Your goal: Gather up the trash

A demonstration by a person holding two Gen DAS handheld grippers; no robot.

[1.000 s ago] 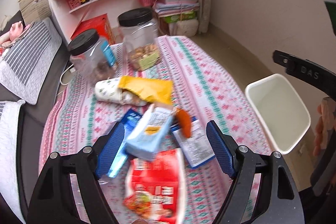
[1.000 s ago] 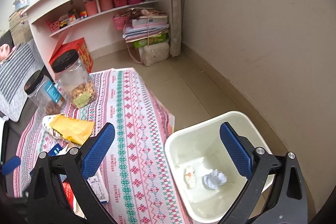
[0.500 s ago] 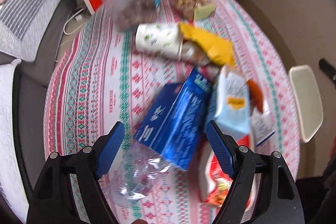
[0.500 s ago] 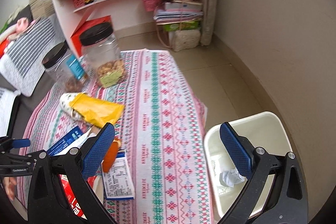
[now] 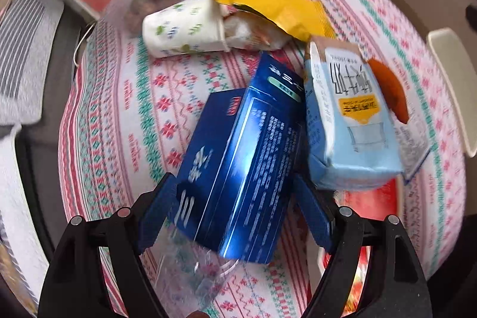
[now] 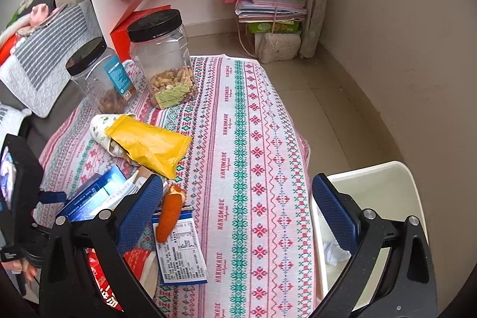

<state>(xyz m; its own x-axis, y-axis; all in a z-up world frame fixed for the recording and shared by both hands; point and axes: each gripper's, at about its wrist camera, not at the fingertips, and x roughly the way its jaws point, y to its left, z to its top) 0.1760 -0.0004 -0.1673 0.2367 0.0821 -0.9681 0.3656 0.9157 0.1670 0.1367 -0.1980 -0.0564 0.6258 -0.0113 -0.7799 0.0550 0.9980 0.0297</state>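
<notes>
In the left wrist view, the left gripper (image 5: 235, 213) points steeply down at the patterned tablecloth (image 5: 119, 115) with its jaws spread wide. The blue box (image 5: 238, 169) lies tilted between the two pads; the picture is blurred, so it is hard to say whether either pad touches it, but the jaws are not pinching it. A pale blue carton (image 5: 348, 121) leans just beside the box on its right, with an orange piece (image 5: 390, 91) against it. A crumpled clear wrapper (image 5: 193, 273) lies under the box's near end, and a red packet (image 5: 369, 204) shows under the carton. Farther off lie a paper cup (image 5: 184, 29) on its side and a yellow bag (image 5: 277, 11).

To grip well, the left gripper should probably settle so the pads meet the box's long flat sides squarely, clear of the carton, then close firmly enough that the glossy card does not slip.

In the right wrist view, the right gripper (image 6: 238, 210) hangs over the table edge with its jaws spread and nothing between them. The white bin (image 6: 414, 198) stands on the floor just beside the table, with crumpled paper (image 6: 335, 254) already inside. Two jars (image 6: 161, 61) stand at the far end. The way from the box to the bin looks open.
</notes>
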